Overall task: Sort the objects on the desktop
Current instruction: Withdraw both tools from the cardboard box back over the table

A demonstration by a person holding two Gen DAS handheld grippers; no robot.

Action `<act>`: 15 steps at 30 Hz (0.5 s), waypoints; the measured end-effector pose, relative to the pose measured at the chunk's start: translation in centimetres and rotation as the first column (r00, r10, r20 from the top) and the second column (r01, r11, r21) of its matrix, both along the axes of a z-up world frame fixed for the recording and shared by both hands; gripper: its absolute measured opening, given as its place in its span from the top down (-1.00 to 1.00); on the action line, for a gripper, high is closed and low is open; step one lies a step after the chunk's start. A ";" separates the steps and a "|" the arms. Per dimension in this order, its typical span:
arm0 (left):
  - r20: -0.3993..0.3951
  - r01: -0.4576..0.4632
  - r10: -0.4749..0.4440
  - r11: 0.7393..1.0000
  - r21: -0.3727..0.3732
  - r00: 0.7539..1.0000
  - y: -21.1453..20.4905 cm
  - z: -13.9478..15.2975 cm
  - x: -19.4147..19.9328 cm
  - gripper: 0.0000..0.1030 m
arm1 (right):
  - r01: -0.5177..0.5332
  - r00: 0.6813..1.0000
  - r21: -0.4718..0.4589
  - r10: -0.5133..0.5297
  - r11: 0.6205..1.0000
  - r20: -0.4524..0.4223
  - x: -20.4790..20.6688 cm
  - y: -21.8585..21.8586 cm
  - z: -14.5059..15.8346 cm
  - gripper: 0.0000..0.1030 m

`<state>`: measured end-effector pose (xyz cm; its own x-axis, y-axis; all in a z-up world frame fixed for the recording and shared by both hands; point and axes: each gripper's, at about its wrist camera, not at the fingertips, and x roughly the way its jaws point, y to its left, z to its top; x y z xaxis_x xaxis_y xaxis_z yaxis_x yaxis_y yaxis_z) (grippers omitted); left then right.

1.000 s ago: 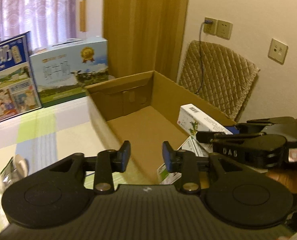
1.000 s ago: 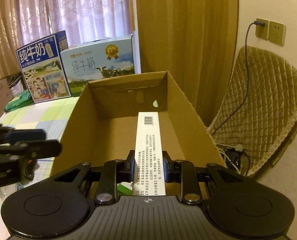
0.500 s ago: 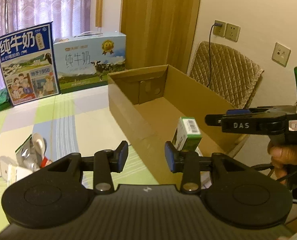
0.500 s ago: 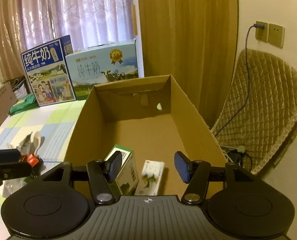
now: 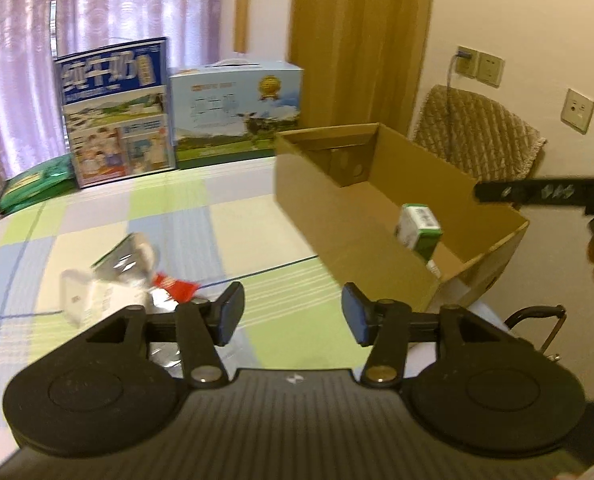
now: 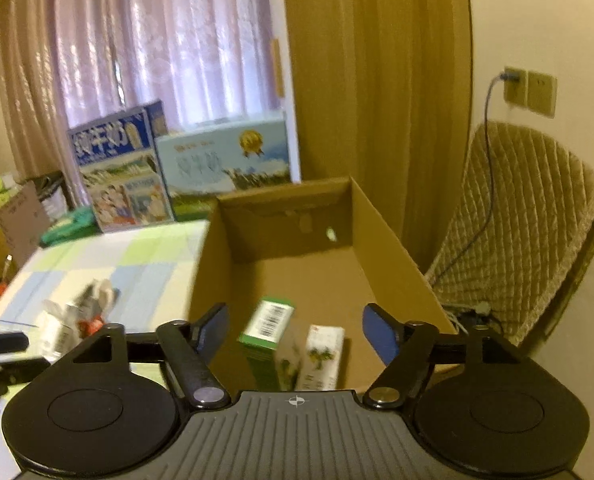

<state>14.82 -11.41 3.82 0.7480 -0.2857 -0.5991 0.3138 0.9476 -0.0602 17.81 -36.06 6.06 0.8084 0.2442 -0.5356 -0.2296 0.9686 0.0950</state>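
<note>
Open brown cardboard box [image 6: 381, 236] on checked tablecloth [image 5: 185, 224], near end holds two cartons: green-and-white carton with barcode [image 6: 269, 332] standing tilted, white carton with plant print [image 6: 323, 354] just beside it on right. Rest of box floor bare. Right gripper [image 6: 295, 330] above box's near end, fingers spread wide, nothing between; both cartons below gap. Left gripper [image 5: 293, 314] over tablecloth, fingers apart, empty. Loose pile: white packet [image 5: 85, 300], silvery foil pouch [image 5: 127, 258], red wrapper [image 5: 177, 286], blurred, beyond left finger, outside box.
</note>
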 end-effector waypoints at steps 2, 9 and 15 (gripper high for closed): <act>0.005 -0.017 0.017 1.000 0.013 1.000 1.7 0.0 -1.0 -0.14 | -0.020 1.000 0.013 0.019 1.000 0.016 -1.2 1.0 0.7 -0.52; 0.009 -0.090 0.089 0.995 0.048 0.996 7.7 -0.4 -4.7 -0.53 | -0.131 0.991 0.050 0.129 0.990 0.038 -5.2 6.1 1.1 -0.78; -0.011 -0.133 0.135 0.987 0.085 0.991 11.4 -1.7 -6.5 -0.58 | -0.212 0.977 0.049 0.214 0.976 -0.025 -7.2 10.4 -2.1 -0.80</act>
<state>8.32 -0.02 2.10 0.7656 -0.1314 -0.6298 0.1830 0.9830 0.0174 10.62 -25.66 3.96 0.7191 0.4338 -0.5429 -0.4267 0.8922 0.1477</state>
